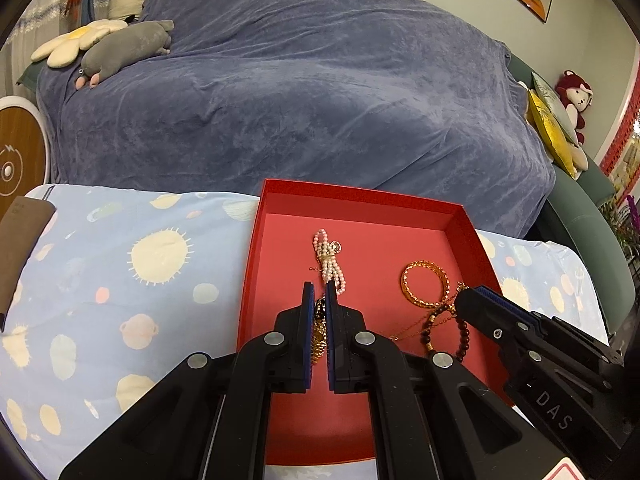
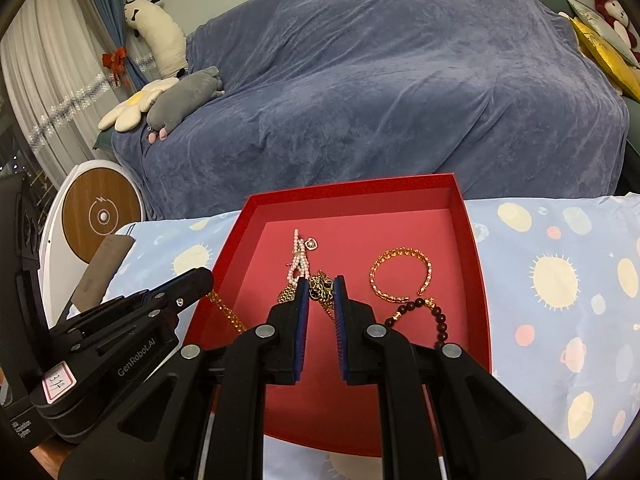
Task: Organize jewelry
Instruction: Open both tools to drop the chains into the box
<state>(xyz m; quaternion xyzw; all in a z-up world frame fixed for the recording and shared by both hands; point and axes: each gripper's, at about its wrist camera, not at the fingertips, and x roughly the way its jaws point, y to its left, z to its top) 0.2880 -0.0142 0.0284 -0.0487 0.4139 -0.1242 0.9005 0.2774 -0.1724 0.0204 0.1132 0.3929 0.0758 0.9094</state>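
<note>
Red box (image 1: 256, 248) — left gripper (image 1: 319, 290) low inside, jaws pinching gold chain (image 1: 319, 334).

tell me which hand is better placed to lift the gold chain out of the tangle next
Left, probably. The left gripper has its jaws already closed around the gold chain in the red box. The right gripper has jaws slightly apart over the tangle.

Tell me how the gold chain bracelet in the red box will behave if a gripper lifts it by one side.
The gold chain bracelet is linked and open-ended, so it will likely droop and straighten rather than hold its curve. Its thin links look light. It may slide on the red box floor if pushed.
</note>
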